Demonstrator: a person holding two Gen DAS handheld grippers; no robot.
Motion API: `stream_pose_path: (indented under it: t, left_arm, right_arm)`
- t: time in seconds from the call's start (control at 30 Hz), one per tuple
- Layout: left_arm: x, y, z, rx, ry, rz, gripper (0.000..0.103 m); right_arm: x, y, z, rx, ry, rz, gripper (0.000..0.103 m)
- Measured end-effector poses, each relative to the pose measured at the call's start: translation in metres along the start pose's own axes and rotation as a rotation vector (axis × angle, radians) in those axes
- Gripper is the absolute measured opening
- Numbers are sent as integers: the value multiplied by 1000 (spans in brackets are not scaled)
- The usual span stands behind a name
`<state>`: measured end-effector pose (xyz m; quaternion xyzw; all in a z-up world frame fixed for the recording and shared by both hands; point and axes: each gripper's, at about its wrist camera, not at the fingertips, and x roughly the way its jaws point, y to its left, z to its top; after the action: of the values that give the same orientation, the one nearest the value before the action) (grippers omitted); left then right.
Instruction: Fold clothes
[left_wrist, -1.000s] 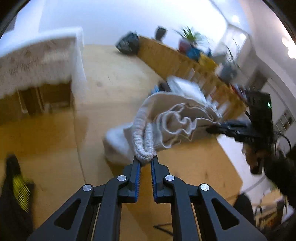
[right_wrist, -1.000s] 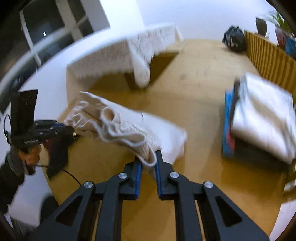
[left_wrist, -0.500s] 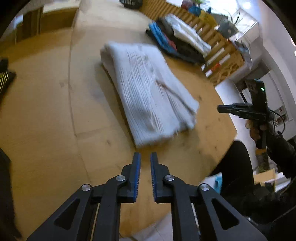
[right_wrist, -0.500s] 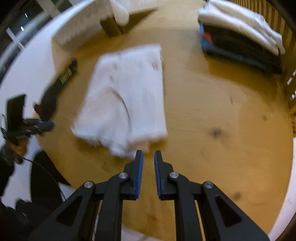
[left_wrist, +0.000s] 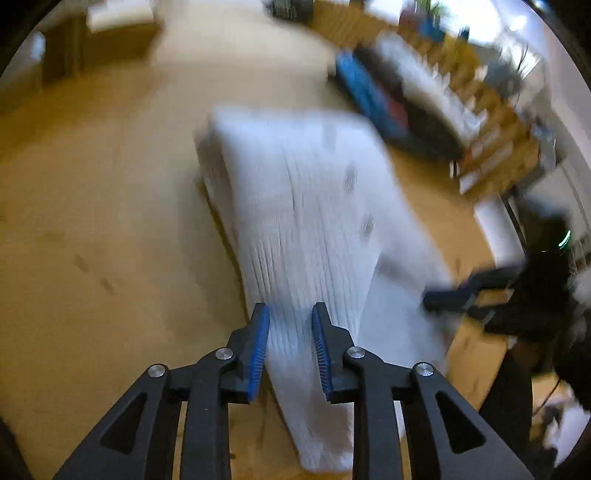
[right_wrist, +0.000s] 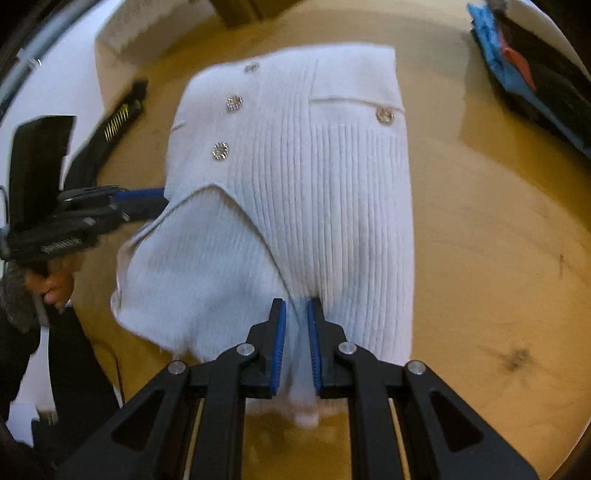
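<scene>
Lying folded on wooden table (right_wrist: 480, 229): white ribbed cardigan (right_wrist: 325, 192). Straddling near hem, jaws just widening, pads apart: left gripper (left_wrist: 290, 332). Hovering over near hem, pads slightly apart, gripping nothing: right gripper (right_wrist: 295, 332).

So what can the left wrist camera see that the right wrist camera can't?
Only the left wrist view shows the wooden slatted rack with a green plant on it, though blurred. Only the right wrist view shows the cardigan's sparkly round buttons, a flat black comb-like thing and the hand holding the left gripper. Both show the white ribbed knit cardigan on the round wooden table, and the folded clothes pile beyond it.
</scene>
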<state>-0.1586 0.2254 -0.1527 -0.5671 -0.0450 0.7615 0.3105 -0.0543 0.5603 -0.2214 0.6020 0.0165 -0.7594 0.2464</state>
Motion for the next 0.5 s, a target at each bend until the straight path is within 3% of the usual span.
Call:
stream_pose_path:
  t: [0.07, 0.17, 0.2, 0.37, 0.5]
  left_arm:
    - [-16, 15, 3, -40, -52, -36, 22]
    - [-42, 40, 12, -105, -126, -70, 22]
    - [-47, 48, 16, -116, -138, -54, 22]
    - [-79, 80, 15, -137, -204, -31, 22]
    - [-79, 101, 23, -129, -197, -47, 22]
  right_arm:
    - [-14, 8, 12, -24, -19, -16, 13]
    - [-26, 35, 52, -37, -106, -9, 39]
    - [-27, 44, 66, -41, -130, 0, 42]
    - [11, 103, 119, -132, -118, -114, 42]
    - [39, 130, 123, -170, -48, -241, 42]
